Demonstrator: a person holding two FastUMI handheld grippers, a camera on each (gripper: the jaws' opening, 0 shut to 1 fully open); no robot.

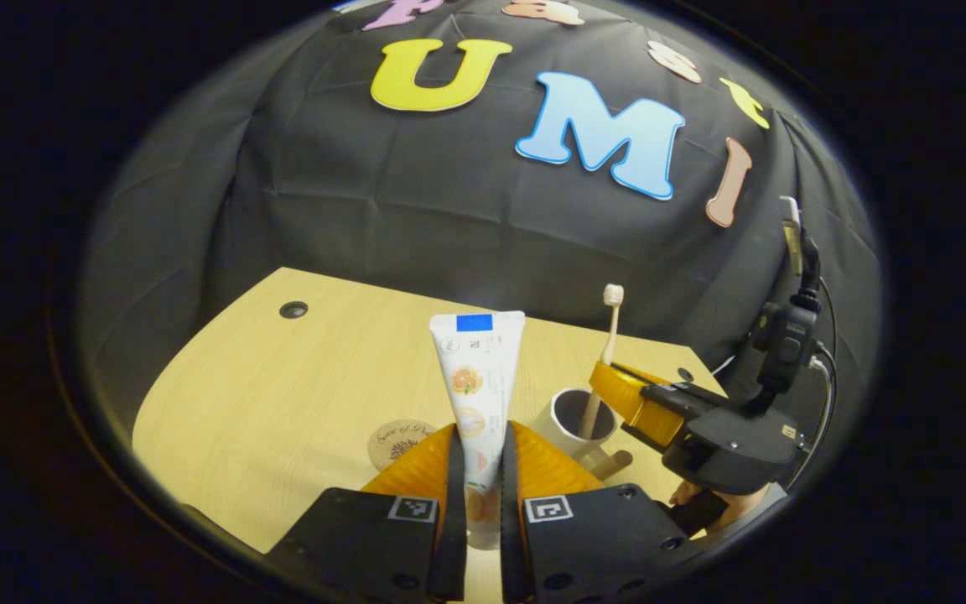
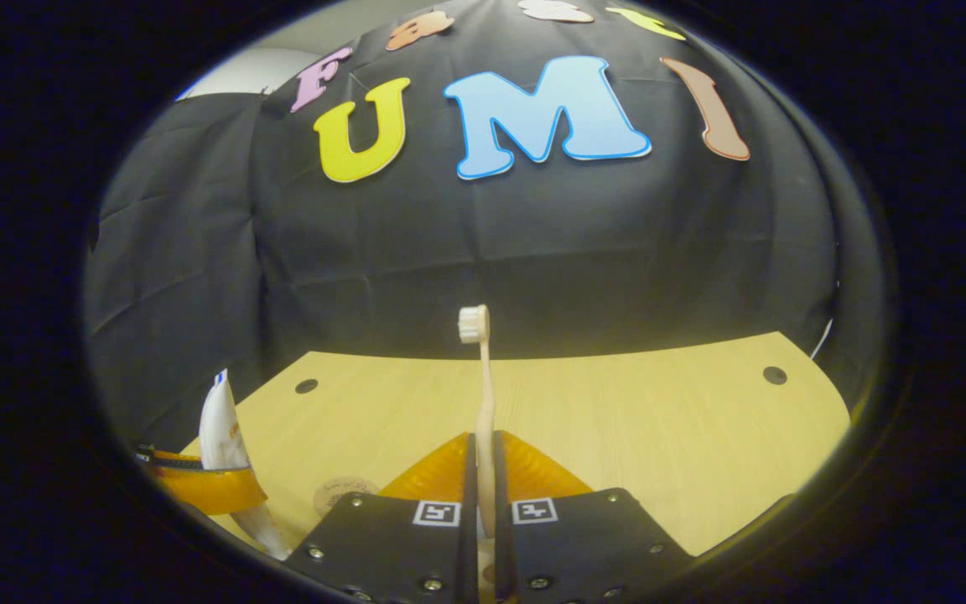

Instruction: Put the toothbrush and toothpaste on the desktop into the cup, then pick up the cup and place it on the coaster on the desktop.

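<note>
My left gripper is shut on the white toothpaste tube, which stands upright above the wooden desktop. To its right stands a white cup with a dark inside. The pale toothbrush points bristles up, and its lower end dips into the cup's mouth. The right gripper pinches its handle just above the rim. In the right gripper view, my right gripper is shut on the toothbrush. The left gripper with the tube shows at the lower left. A round coaster lies left of the cup.
The coaster also shows in the right gripper view, partly hidden by my fingers. Small dark holes mark the desktop's far corners. The black cloth wall stands right behind the desk. A hand holds the right gripper.
</note>
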